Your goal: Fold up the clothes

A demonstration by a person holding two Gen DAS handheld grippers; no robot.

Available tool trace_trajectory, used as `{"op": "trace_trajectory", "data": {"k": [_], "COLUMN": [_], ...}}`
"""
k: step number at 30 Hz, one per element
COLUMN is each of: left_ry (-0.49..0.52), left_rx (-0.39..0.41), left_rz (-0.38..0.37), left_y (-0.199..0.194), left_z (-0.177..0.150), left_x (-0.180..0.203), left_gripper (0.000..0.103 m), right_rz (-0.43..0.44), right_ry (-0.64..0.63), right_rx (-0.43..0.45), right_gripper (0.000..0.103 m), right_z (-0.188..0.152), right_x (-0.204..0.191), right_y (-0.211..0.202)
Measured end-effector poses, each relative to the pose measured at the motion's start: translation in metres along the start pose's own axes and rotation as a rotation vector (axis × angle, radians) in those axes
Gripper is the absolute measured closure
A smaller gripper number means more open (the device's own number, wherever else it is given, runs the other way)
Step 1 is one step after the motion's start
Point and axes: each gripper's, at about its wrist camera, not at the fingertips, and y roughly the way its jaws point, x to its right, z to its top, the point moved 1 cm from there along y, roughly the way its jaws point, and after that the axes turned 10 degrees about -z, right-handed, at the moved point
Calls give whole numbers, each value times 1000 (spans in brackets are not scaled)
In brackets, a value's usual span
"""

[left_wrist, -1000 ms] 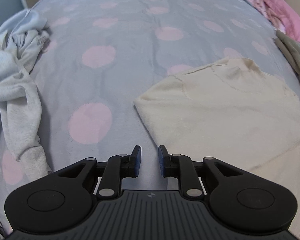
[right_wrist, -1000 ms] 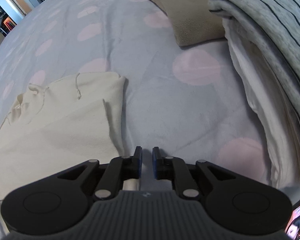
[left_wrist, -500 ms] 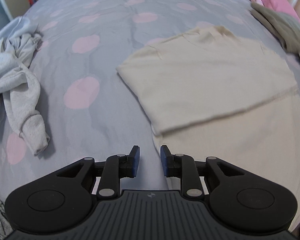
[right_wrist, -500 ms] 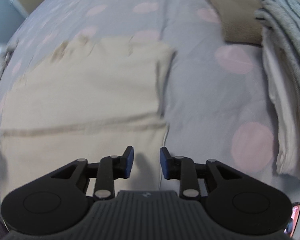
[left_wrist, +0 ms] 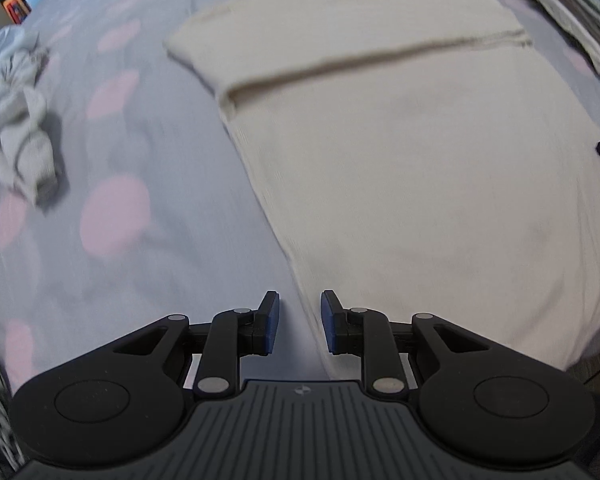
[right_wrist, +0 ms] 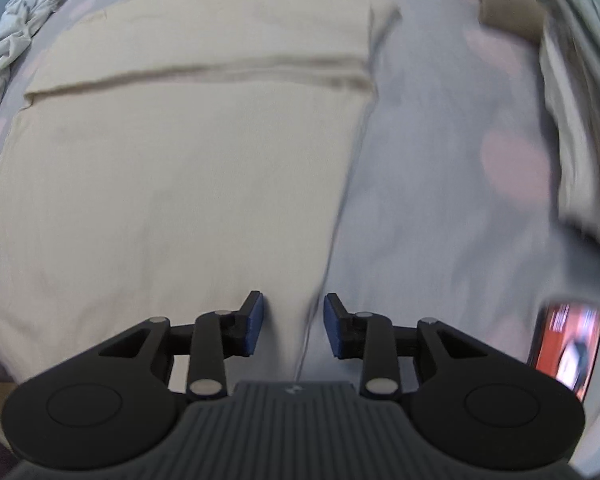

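Right gripper [right_wrist: 291, 324] (opening) straddles cream shirt [right_wrist: 172, 152] edge

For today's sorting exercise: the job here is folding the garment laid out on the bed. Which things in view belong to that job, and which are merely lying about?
Belongs to the job:
cream shirt
left gripper
right gripper

Lying about:
crumpled grey garment
stacked clothes
phone
spotted bedsheet

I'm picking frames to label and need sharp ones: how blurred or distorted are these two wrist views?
Left wrist view: motion blur smears the spotted bedspread and grey garment; the left claw stays crisp. Right wrist view: heavier smearing at the right edge, over the folded stack and phone screen; the cream shirt is soft. Both bulge with fisheye curvature.
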Motion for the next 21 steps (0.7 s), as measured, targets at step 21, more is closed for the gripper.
{"op": "trace_trajectory", "data": {"k": [21], "left_ry": [-18], "left_rx": [-137], "left_rz": [14], "left_y": [-12], "left_z": [-72], "left_x": [39], "left_gripper": [75], "right_rz": [-20], "right_ry": [-68], "right_rx": [-213], "right_gripper": [68], "right_z": [-86], "right_x": [-22], "right_y": [-7]}}
